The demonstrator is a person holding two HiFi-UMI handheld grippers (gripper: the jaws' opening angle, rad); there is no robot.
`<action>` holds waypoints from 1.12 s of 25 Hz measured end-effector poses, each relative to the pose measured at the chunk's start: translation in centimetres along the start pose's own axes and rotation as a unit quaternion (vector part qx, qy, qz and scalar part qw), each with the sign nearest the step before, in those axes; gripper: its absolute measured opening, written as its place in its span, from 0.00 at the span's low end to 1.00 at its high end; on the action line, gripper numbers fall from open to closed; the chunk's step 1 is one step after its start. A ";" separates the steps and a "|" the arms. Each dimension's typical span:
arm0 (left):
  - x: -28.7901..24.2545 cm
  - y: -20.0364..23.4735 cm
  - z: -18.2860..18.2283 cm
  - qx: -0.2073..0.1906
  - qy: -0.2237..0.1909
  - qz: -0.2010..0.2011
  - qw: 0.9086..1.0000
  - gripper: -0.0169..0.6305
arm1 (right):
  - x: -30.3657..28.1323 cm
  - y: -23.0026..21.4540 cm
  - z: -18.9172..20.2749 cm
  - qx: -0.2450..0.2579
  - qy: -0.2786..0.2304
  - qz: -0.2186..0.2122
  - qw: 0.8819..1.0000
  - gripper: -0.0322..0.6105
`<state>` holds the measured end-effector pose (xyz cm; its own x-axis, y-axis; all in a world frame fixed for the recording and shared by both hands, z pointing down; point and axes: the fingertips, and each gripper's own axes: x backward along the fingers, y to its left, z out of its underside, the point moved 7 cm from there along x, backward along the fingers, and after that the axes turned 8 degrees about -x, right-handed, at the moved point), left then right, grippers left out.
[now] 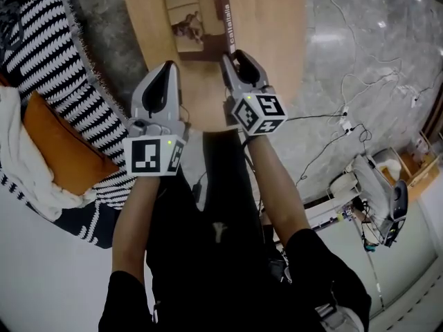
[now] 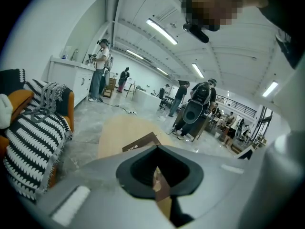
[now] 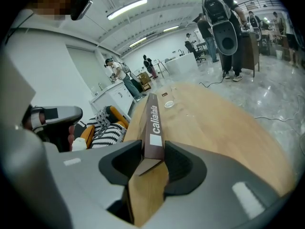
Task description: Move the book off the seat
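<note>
A brown book (image 1: 194,19) with a photo on its cover rests on the oval wooden table (image 1: 270,26), its printed spine to the right. My right gripper (image 1: 232,55) is at the book's near right corner. In the right gripper view the spine (image 3: 153,123) runs straight away from the right gripper (image 3: 152,159), whose pads press both sides of it. My left gripper (image 1: 168,66) hangs just left of the book over the table's near edge, apart from it. Its jaws leave only a thin slit with nothing in it, as the left gripper (image 2: 157,175) shows. The book's corner (image 2: 140,143) lies beyond.
A seat with a black-and-white striped throw (image 1: 48,47) and an orange cushion (image 1: 59,140) stands at the left. Cables (image 1: 332,123) trail over the marble floor at the right. A small round lid (image 3: 169,104) lies farther along the table. People stand in the background (image 2: 195,111).
</note>
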<state>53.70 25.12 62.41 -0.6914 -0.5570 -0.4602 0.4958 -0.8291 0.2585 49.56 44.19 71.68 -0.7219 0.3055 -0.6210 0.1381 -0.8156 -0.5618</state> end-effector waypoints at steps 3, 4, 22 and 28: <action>-0.4 -0.2 0.2 0.002 0.001 0.002 1.000 0.04 | -0.3 -0.7 0.0 0.003 0.004 0.002 1.000 0.31; -0.6 -0.3 0.3 0.003 0.002 0.002 1.000 0.04 | -0.4 -1.0 0.0 0.004 0.005 0.003 1.000 0.31; -3.9 0.2 2.2 0.009 0.023 0.002 1.000 0.04 | -3.1 -4.7 0.4 0.019 0.038 0.043 0.998 0.09; -3.5 0.0 1.2 0.010 0.019 -0.003 1.000 0.04 | -3.0 -3.3 -0.7 0.032 0.054 0.046 0.997 0.06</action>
<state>55.51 27.05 65.04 -0.6734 -0.5495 -0.4945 0.4803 -0.8337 0.2725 51.71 46.29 74.97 -0.6310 0.2766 -0.7248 0.1535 -0.8713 -0.4661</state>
